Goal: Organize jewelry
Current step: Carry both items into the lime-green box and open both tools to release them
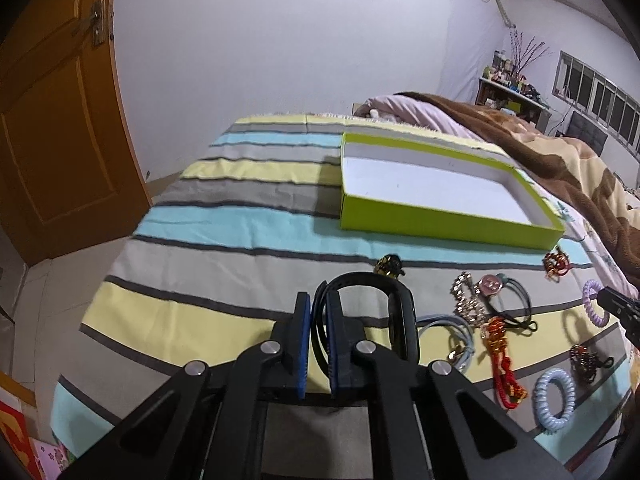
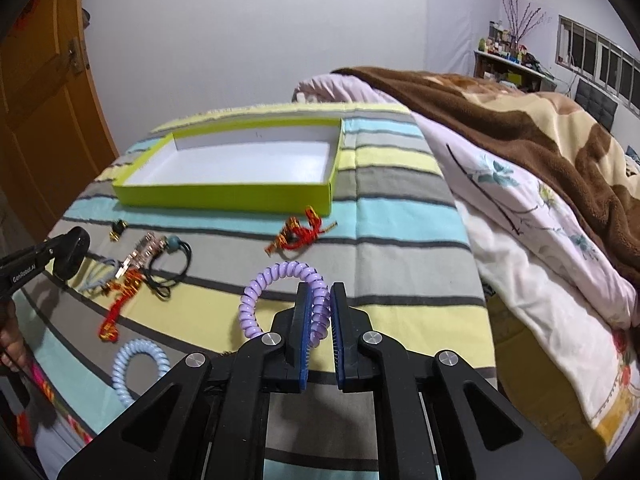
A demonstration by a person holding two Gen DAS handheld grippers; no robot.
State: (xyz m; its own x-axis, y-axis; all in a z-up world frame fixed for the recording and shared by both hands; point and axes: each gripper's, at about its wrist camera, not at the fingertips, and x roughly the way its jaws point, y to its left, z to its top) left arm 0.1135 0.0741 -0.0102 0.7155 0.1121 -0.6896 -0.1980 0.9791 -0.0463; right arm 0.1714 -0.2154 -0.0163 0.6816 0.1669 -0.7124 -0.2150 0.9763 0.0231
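black band [image 1: 360, 292]: clamped, lifted | purple coil tie [image 2: 280, 280]: clamped, lifted | green box [image 1: 440, 220]: open, white inside

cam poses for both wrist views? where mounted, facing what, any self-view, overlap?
Left wrist: on the left gripper, looking along its fingers over the striped cloth to the green box; it pinches a black band, and the other gripper's tip shows at right.
Right wrist: on the right gripper, same heading, box ahead-left; it pinches a purple coil tie; the left gripper and a hand show at left.
Shared: box, cloth, blue coil tie, brown blanket.
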